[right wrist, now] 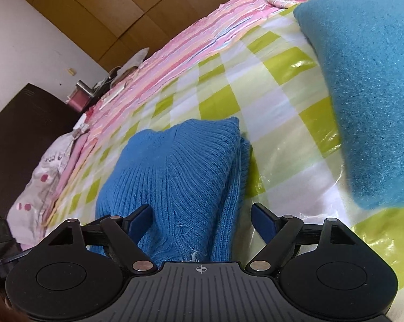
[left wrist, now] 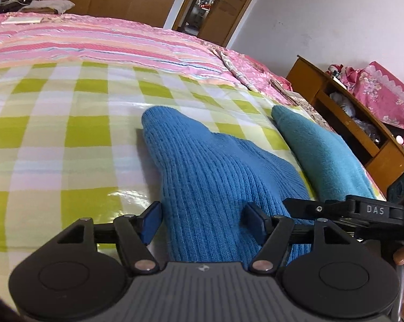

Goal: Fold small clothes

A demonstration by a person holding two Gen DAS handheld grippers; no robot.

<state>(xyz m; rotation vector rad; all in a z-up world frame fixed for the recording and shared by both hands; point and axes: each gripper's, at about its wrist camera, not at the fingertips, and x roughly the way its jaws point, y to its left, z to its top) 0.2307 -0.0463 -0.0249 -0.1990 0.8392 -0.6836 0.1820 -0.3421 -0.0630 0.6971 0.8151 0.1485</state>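
Note:
A blue ribbed knit garment point(left wrist: 207, 166) lies folded on the green-and-white checked sheet point(left wrist: 54, 134). It also shows in the right wrist view point(right wrist: 180, 166). My left gripper point(left wrist: 205, 221) is open, its pads on either side of the garment's near end, not clamped. My right gripper point(right wrist: 200, 222) is open, its jaws spread around the garment's near edge. A teal fleece garment point(left wrist: 322, 155) lies folded to the right; it fills the upper right of the right wrist view point(right wrist: 371, 86). The right gripper's body point(left wrist: 363, 209) shows at the right of the left wrist view.
A pink striped quilt point(left wrist: 94, 43) covers the far part of the bed. A wooden bedside shelf point(left wrist: 349, 123) with pink bedding on it stands at the right. Wooden wardrobes point(right wrist: 121, 13) and a doorway point(left wrist: 210, 2) stand beyond. A dark cabinet point(right wrist: 19, 123) stands at the left.

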